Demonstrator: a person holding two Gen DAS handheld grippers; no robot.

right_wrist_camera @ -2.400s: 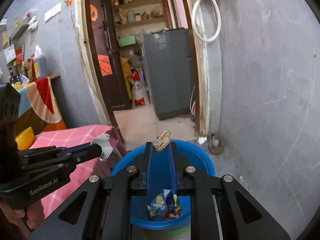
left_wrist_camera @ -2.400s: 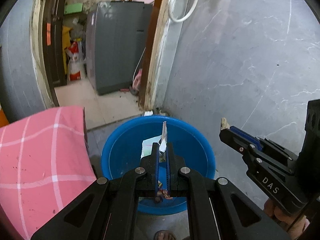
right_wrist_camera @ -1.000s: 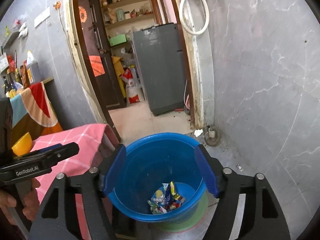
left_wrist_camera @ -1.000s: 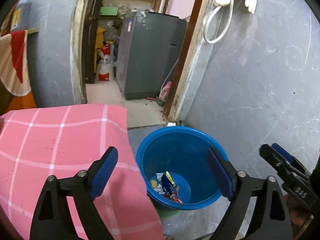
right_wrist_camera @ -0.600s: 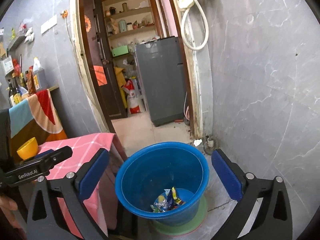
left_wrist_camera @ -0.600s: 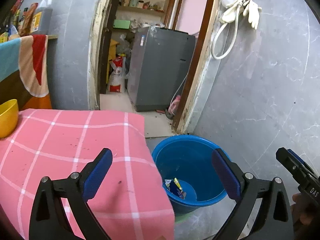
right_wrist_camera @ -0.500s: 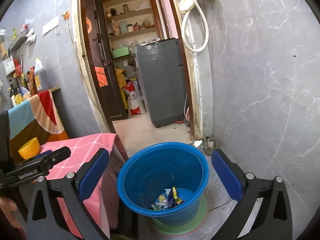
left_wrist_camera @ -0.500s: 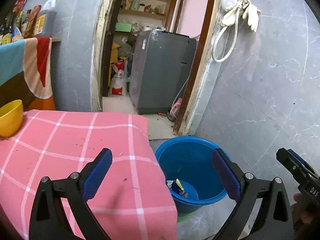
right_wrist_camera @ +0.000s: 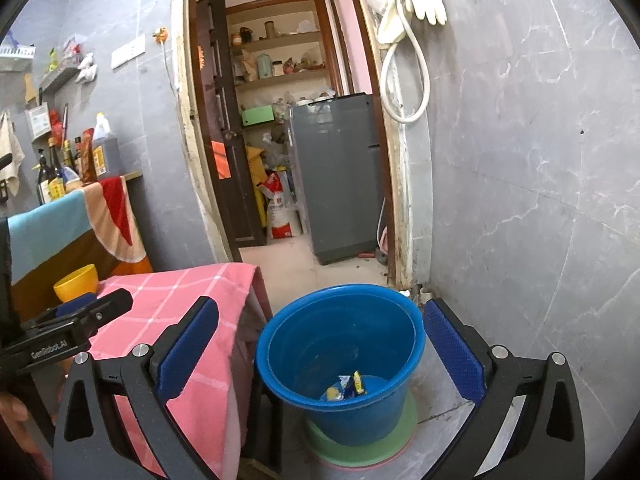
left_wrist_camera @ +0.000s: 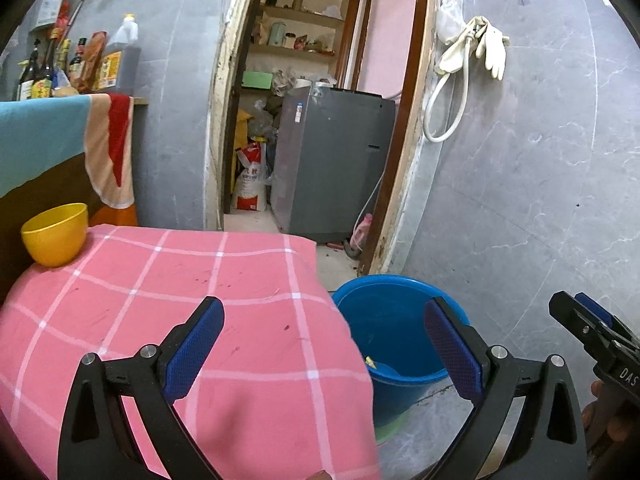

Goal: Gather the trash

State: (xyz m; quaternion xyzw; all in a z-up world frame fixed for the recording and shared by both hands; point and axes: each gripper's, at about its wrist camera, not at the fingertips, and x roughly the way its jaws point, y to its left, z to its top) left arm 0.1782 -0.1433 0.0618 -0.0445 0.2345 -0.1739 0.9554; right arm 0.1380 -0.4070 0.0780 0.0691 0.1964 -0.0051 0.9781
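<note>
Left gripper [left_wrist_camera: 323,347]: jaws spread wide after opening, nothing between the pads, above the pink checked tablecloth [left_wrist_camera: 168,280]. Right gripper [right_wrist_camera: 320,350]: jaws parted to their widest after opening, empty, framing the blue bucket [right_wrist_camera: 340,364]. Bucket: upright on a green base [right_wrist_camera: 360,448] on the floor beside the table; crumpled wrappers [right_wrist_camera: 347,388] lie at its bottom. Yellow bowl [left_wrist_camera: 55,234]: on the table's far corner. Grey appliance [right_wrist_camera: 338,176]: through the doorway beyond.
</note>
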